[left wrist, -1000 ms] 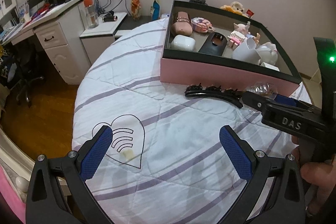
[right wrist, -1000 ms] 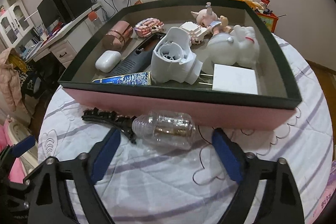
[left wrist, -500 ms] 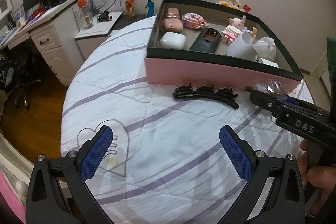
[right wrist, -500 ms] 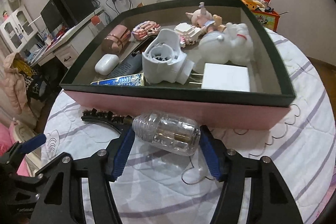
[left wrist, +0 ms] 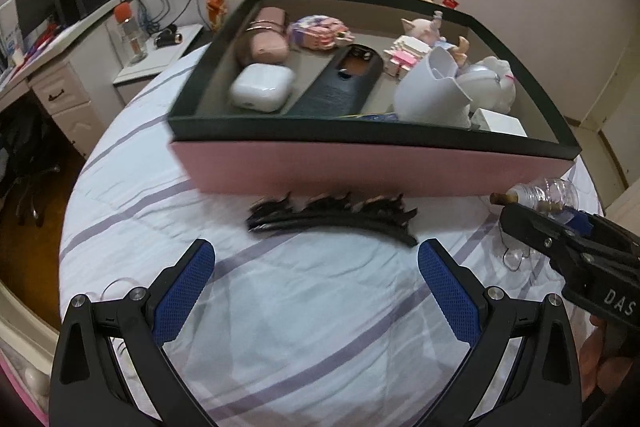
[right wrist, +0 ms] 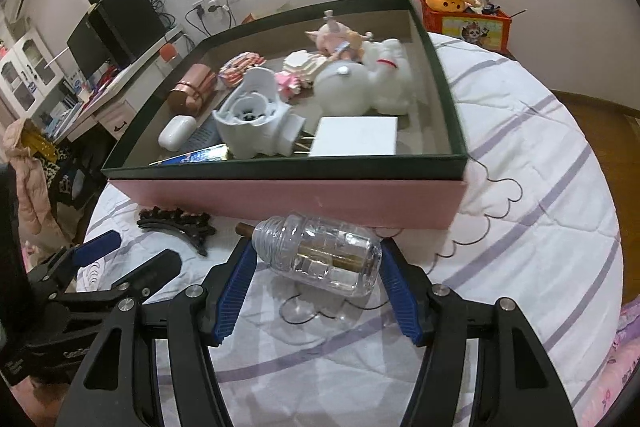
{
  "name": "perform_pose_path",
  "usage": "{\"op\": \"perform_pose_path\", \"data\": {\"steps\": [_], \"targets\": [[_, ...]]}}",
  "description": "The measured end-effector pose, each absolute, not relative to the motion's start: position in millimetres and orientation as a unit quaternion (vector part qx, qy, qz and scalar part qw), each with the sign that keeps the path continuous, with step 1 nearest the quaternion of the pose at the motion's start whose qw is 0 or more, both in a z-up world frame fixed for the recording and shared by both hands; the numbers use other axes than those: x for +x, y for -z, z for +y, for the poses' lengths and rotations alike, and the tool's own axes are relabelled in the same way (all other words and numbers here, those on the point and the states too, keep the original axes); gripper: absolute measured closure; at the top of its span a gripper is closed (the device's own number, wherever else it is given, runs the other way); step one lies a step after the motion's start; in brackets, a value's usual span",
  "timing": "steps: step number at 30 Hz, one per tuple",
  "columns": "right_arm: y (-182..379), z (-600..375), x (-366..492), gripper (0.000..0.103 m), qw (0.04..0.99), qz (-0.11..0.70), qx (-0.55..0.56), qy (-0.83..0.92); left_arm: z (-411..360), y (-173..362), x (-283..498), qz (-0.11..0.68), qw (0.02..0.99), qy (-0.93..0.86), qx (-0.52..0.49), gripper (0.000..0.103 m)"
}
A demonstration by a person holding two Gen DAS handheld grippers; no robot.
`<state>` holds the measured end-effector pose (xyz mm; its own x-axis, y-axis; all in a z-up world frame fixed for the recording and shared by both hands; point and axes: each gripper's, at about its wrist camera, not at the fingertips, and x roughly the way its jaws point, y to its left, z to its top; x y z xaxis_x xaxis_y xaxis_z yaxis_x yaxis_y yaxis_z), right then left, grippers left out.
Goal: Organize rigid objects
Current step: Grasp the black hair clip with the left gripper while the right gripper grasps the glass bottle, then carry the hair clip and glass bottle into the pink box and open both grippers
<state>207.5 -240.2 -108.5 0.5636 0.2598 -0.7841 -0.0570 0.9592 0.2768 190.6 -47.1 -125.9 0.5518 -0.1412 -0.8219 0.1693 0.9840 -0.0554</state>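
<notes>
On the table: a round top under a white quilted cloth with lilac stripes (left wrist: 280,327), carrying everything below.
Right tool: right gripper (right wrist: 316,269), its blue pads pinching the clear ribbed plastic bottle with a brown stem inside (right wrist: 320,253); the bottle lies sideways between the pads, raised a little off the cloth, just in front of the box's pink wall.
Bottle in the left view: clear bottle at the right edge, caught at the tip of the black gripper lettered DAS.
Left tool: left gripper (left wrist: 316,283), fingers spread wide with only cloth between them, held low over the table.
Hair clip: black curved plastic hair claw (left wrist: 332,217), lying on the cloth just beside the box's front wall, beyond the left gripper's fingertips and apart from them.
Box: shallow pink box with a dark green rim (left wrist: 360,167), holding a white earbud case (left wrist: 262,87), a dark flat remote-like device (left wrist: 340,81), a rose-pink cylindrical case (left wrist: 266,37), a white plug-in appliance (right wrist: 256,115), a white square adapter (right wrist: 356,137), a white plush toy (right wrist: 384,79) and small pink figurines (right wrist: 340,41).
Person: part of a hand (left wrist: 596,359) on the right gripper's handle.
</notes>
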Motion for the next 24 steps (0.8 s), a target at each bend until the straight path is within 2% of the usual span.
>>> {"op": "perform_pose_path", "data": {"steps": [11, 15, 24], "targets": [[114, -248, 215, 0.039, 0.875, 0.461, 0.117, -0.093, -66, 143, 212, 0.464, 0.882, 0.079, 0.037, 0.000], [114, -247, 215, 0.039, 0.875, 0.461, 0.117, -0.092, -63, 139, 207, 0.456, 0.884, 0.094, 0.028, 0.007], [105, -244, 202, 0.039, 0.877, 0.456, 0.117, -0.096, -45, 125, 180, 0.445, 0.888, 0.115, 0.004, 0.007]]}}
